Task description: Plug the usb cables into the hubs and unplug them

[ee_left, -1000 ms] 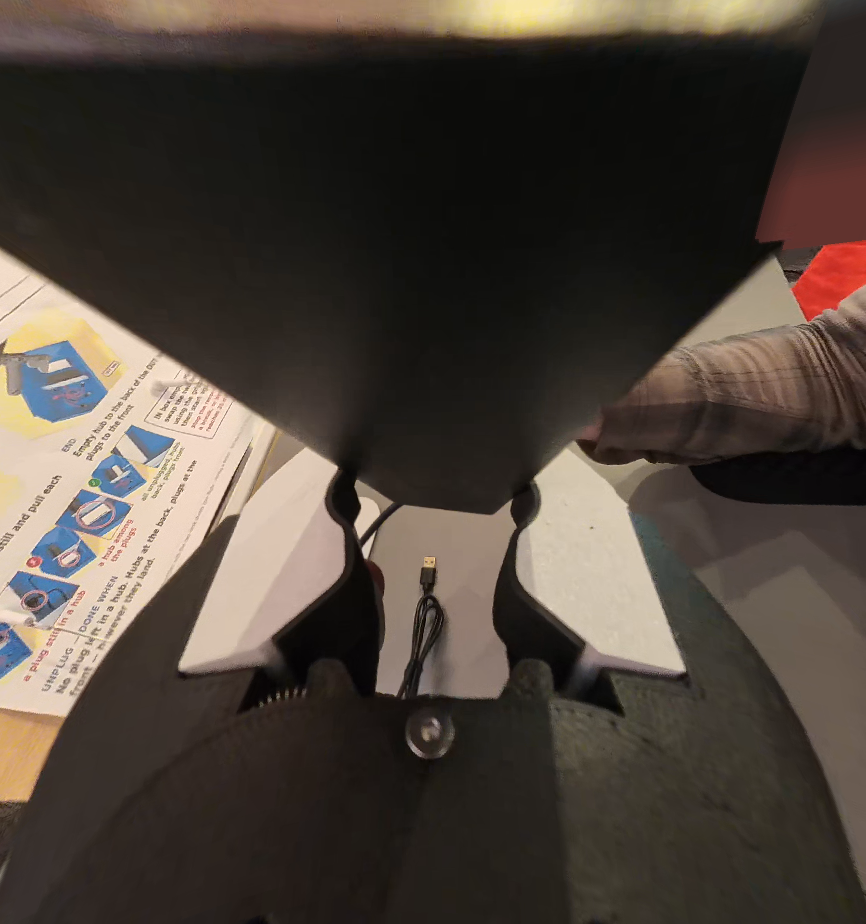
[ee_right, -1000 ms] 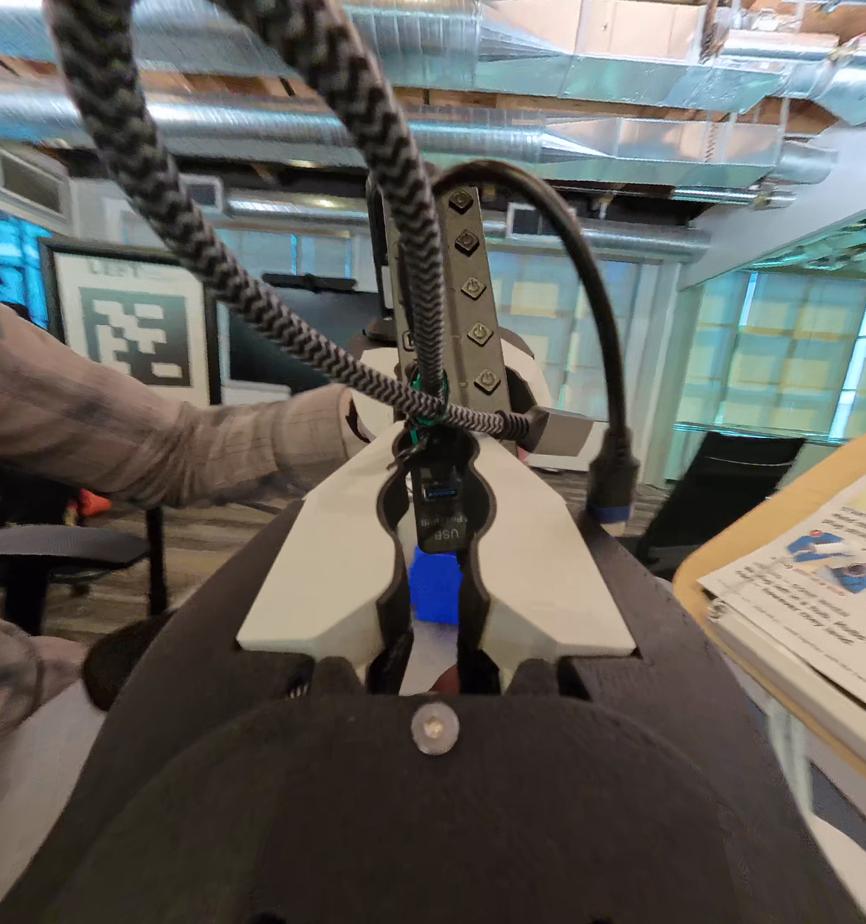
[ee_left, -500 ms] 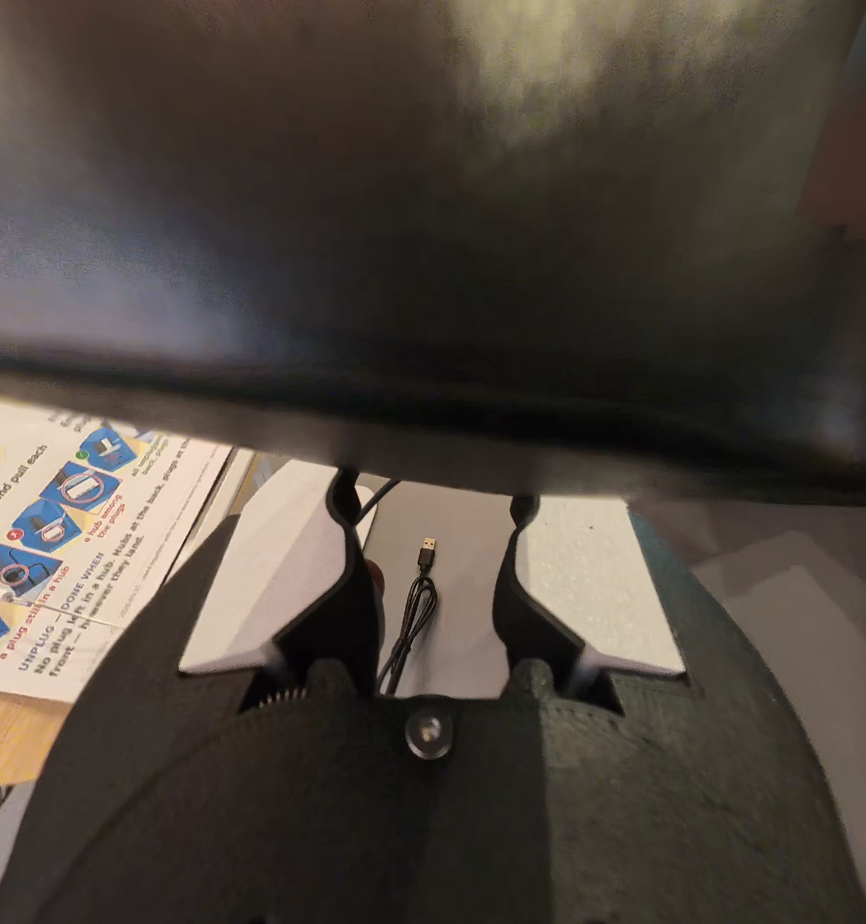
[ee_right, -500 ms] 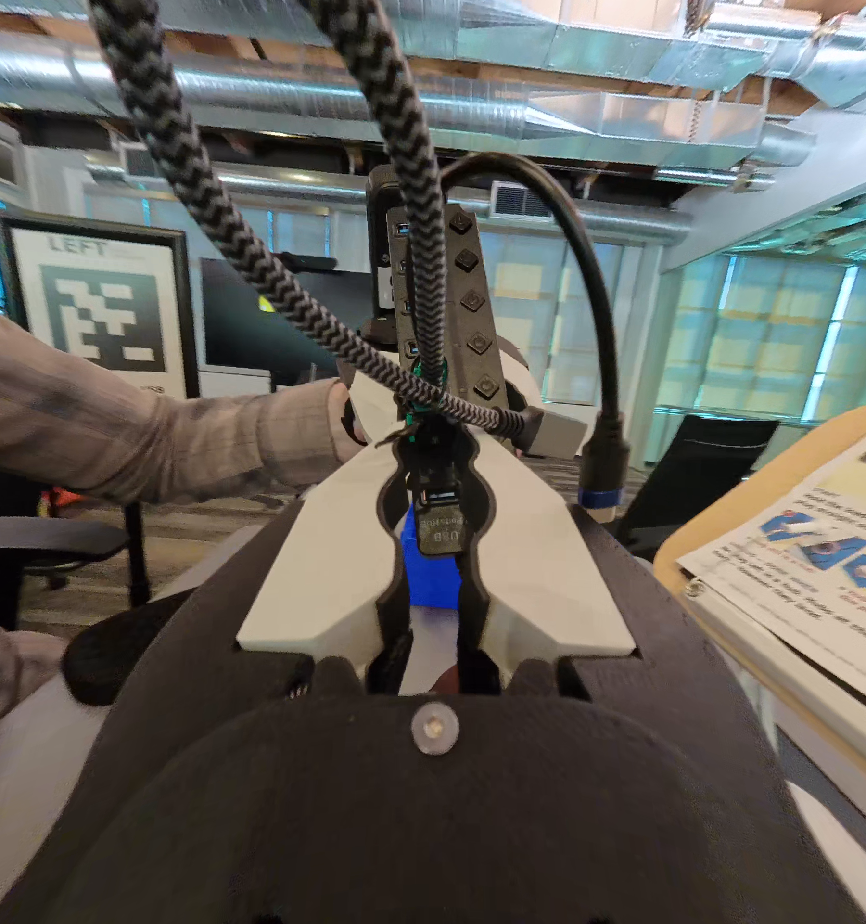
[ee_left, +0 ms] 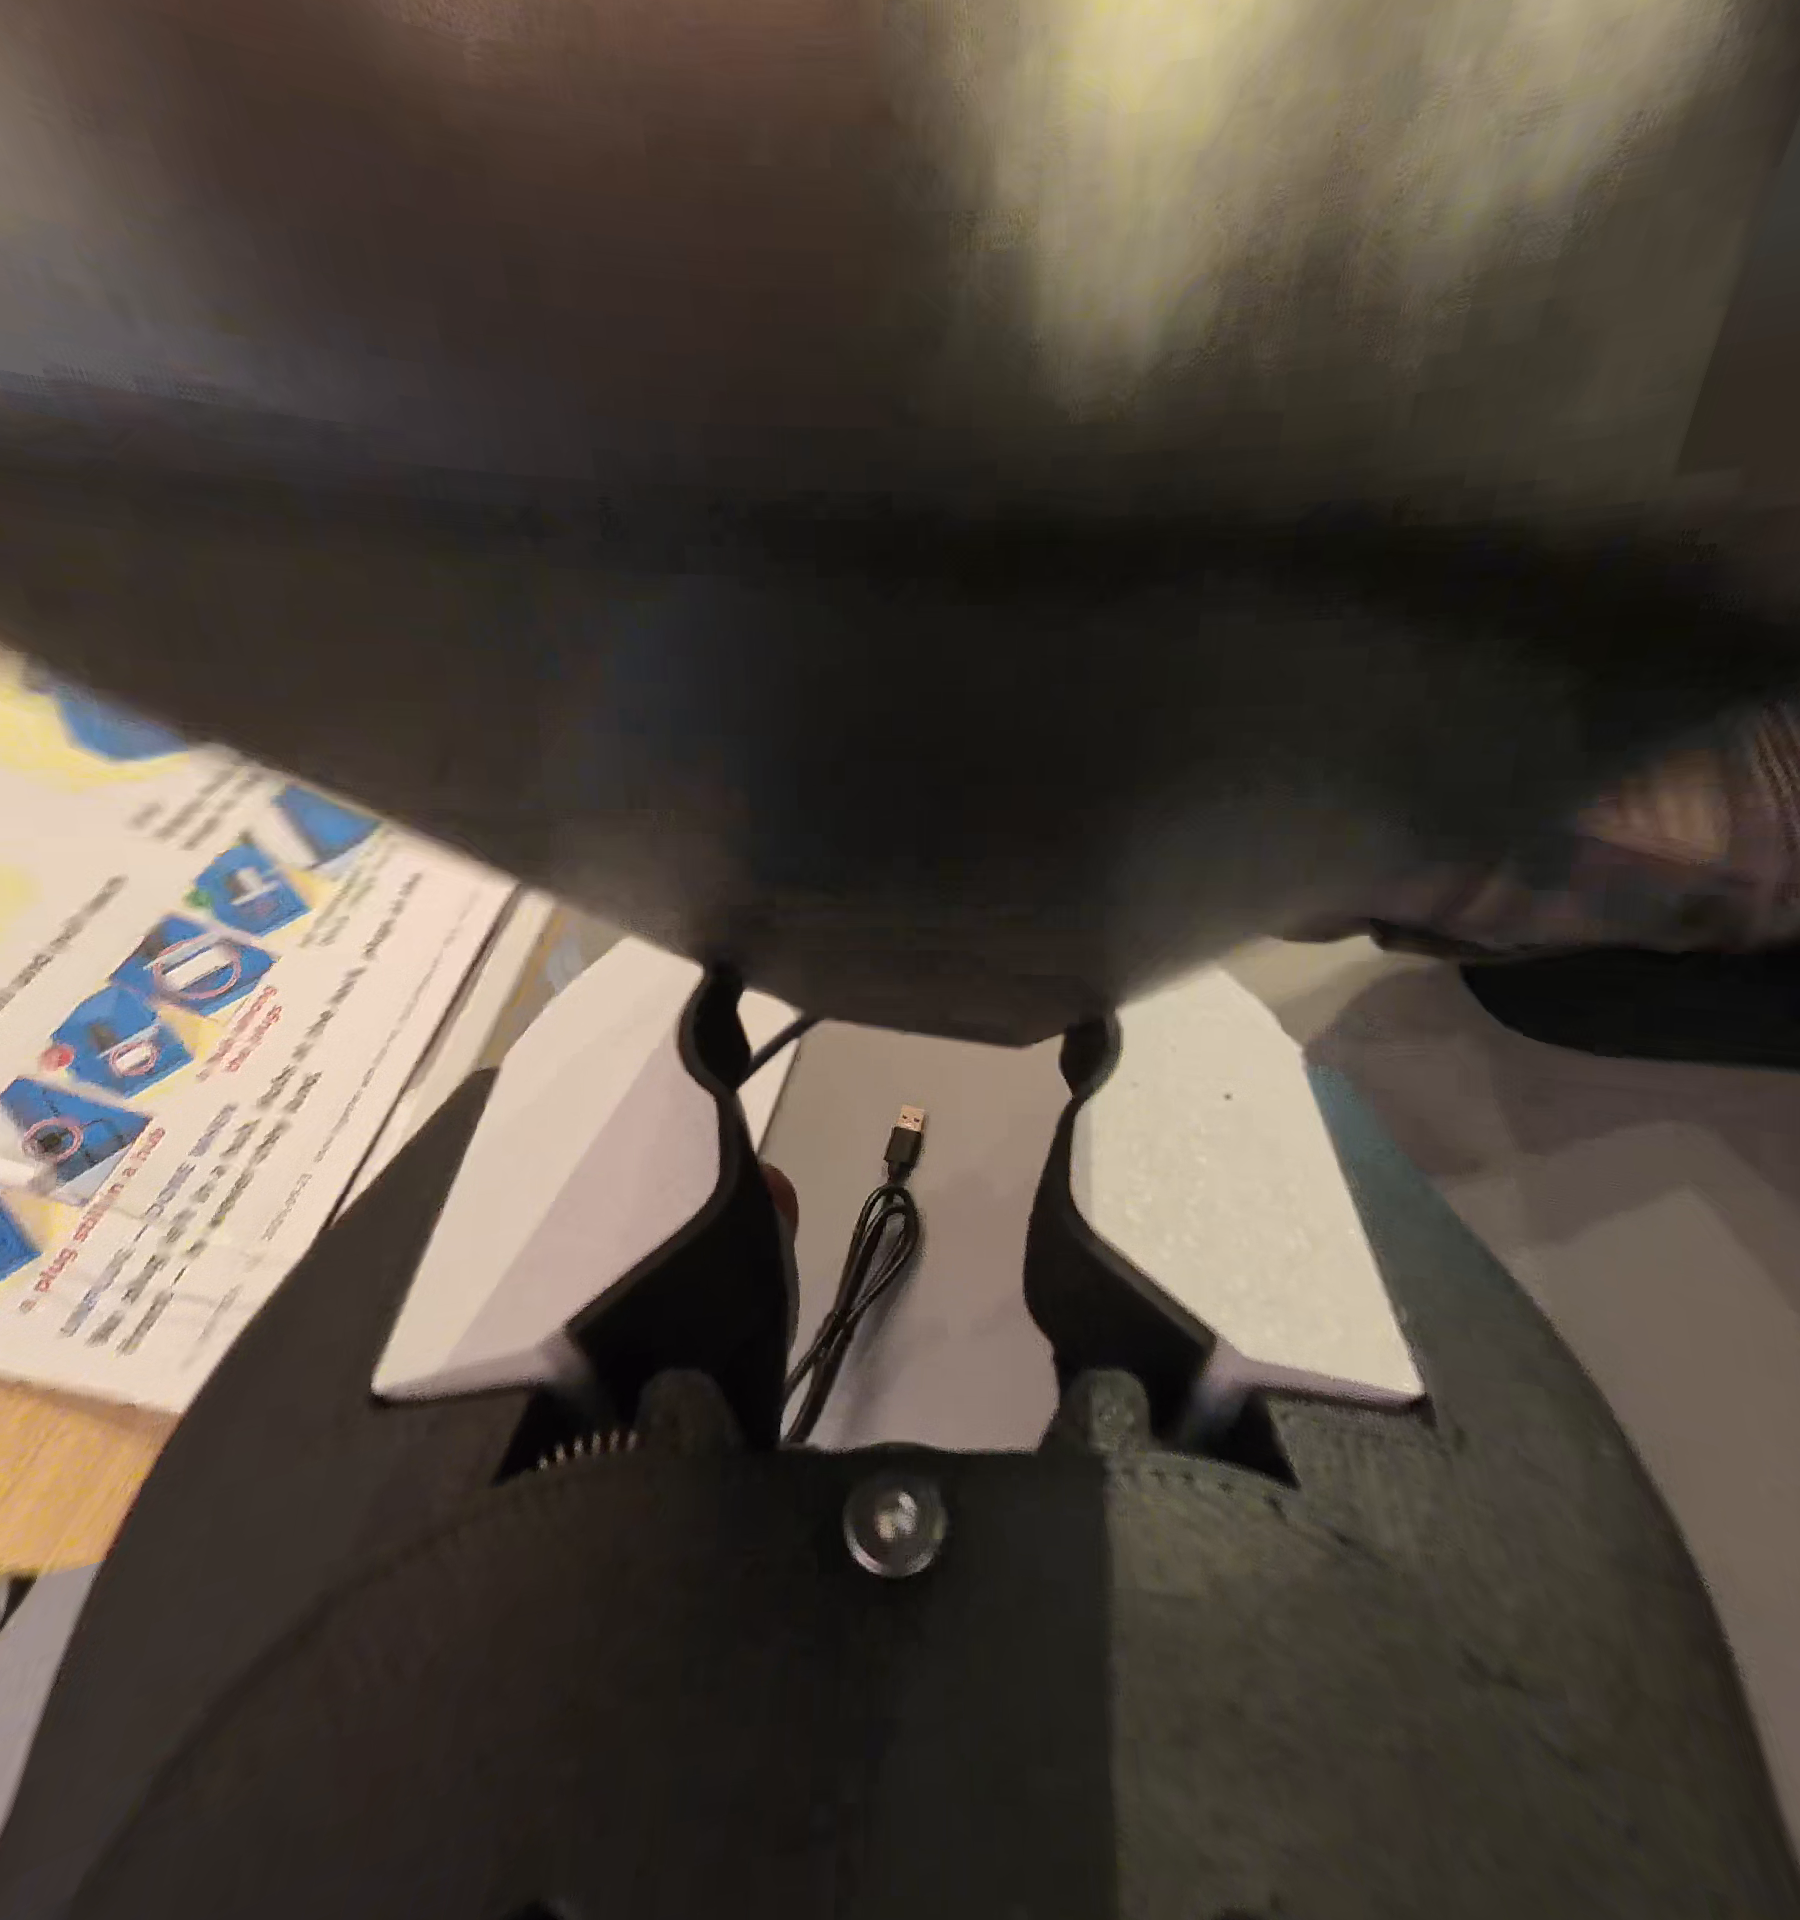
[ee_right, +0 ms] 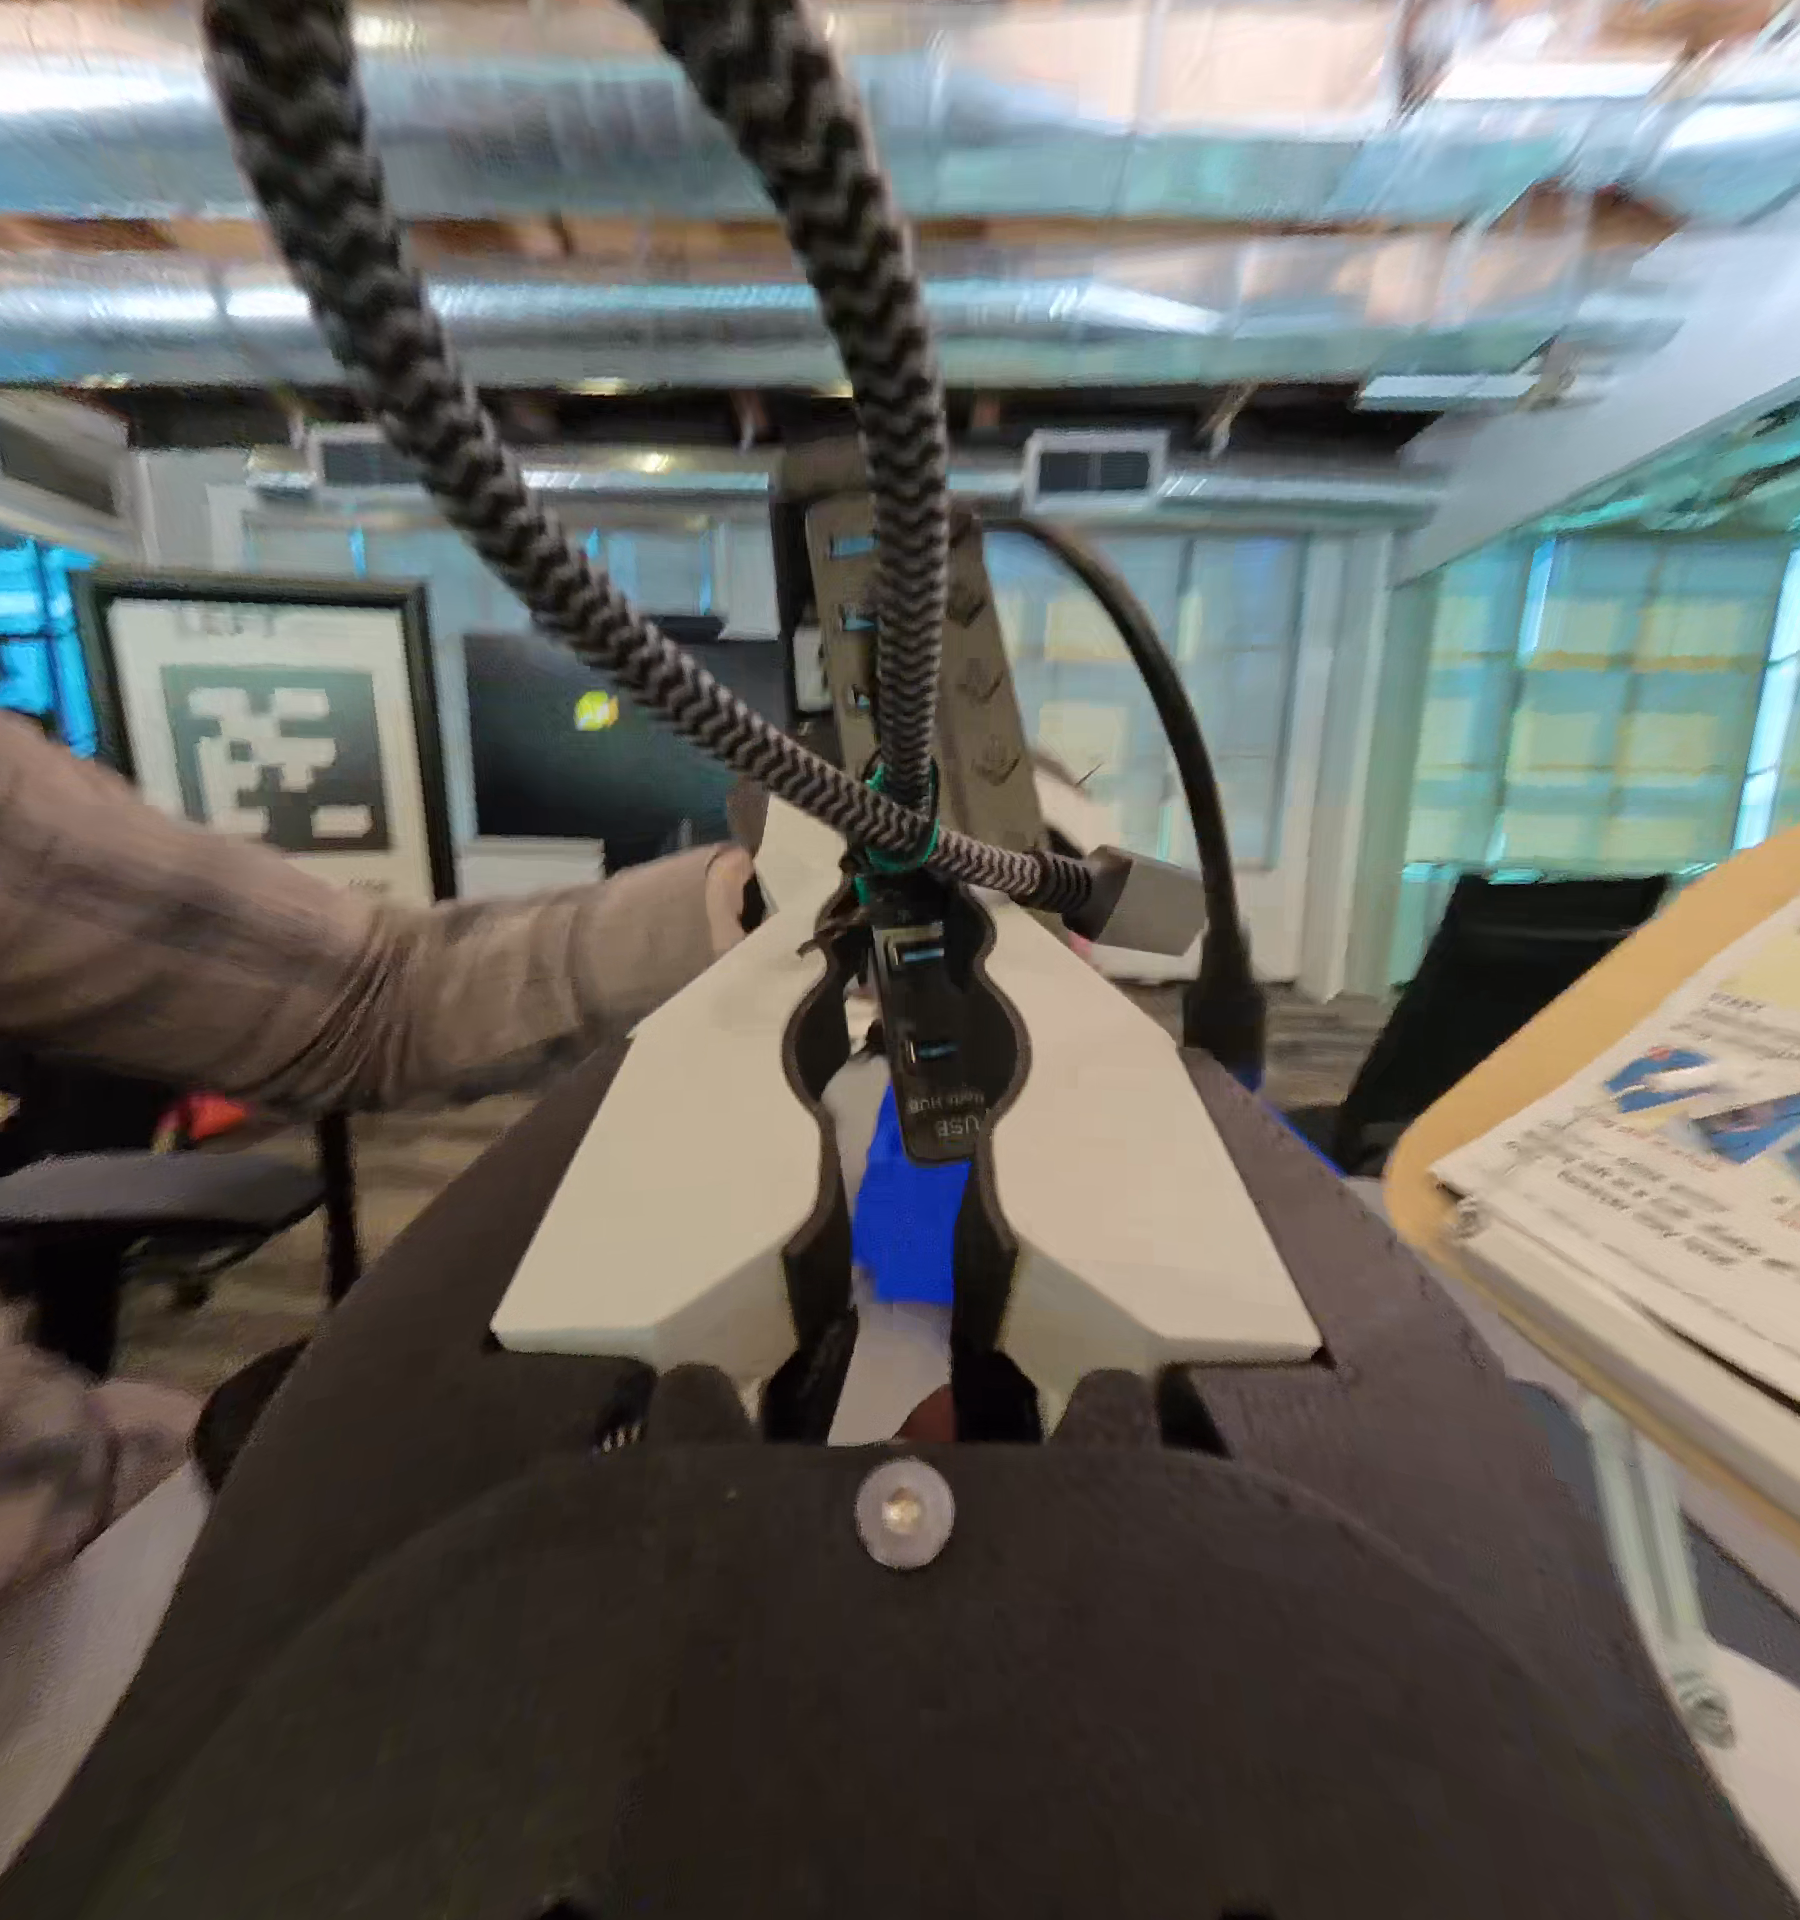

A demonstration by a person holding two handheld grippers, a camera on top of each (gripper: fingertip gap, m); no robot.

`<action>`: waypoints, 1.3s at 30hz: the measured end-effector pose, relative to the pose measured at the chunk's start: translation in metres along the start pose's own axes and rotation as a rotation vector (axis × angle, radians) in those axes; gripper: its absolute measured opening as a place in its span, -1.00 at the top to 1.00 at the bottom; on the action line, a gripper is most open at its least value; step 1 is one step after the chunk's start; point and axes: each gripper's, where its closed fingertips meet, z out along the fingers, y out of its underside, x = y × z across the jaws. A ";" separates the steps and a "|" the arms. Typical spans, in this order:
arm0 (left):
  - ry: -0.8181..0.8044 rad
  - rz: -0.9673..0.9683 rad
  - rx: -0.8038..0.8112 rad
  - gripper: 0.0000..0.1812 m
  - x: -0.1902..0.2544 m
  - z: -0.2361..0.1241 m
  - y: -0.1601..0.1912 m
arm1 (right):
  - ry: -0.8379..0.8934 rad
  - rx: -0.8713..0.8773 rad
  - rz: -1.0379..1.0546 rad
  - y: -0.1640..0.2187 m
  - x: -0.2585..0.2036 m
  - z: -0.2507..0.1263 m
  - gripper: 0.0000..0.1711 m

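My right gripper (ee_right: 906,914) is shut on a small black USB hub (ee_right: 932,1081) with blue ports. A braided cable (ee_right: 584,582), bundled by a green tie (ee_right: 896,821), loops above it and ends in a grey plug (ee_right: 1135,904). A long grey hub (ee_right: 979,675) with diamond buttons stands just beyond, with a black cable (ee_right: 1176,707) hanging beside it. In the left wrist view my left gripper (ee_left: 901,1013) grips the foot of that hub, which looms dark and blurred (ee_left: 875,623) overhead. A loose black USB cable (ee_left: 906,1138) lies on the grey table (ee_left: 1602,1299) below.
An instruction sheet (ee_left: 200,1039) lies on a wooden board (ee_left: 34,1455) at the table's left, and shows at right in the right wrist view (ee_right: 1654,1143). The person's sleeves (ee_left: 1706,831) (ee_right: 304,935) reach in. A marker board (ee_right: 272,748) and chair (ee_right: 1498,987) stand behind. My two grippers' fingertips are within a few centimetres of each other.
Both views have become blurred with motion. The grey hub has swung across the left wrist view. More of the small black hub now shows between the right fingers. Both grips are unchanged.
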 end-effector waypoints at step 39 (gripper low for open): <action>-0.192 -0.080 0.355 0.33 -0.039 -0.047 0.035 | 0.197 -0.207 -0.139 -0.011 0.027 -0.044 0.85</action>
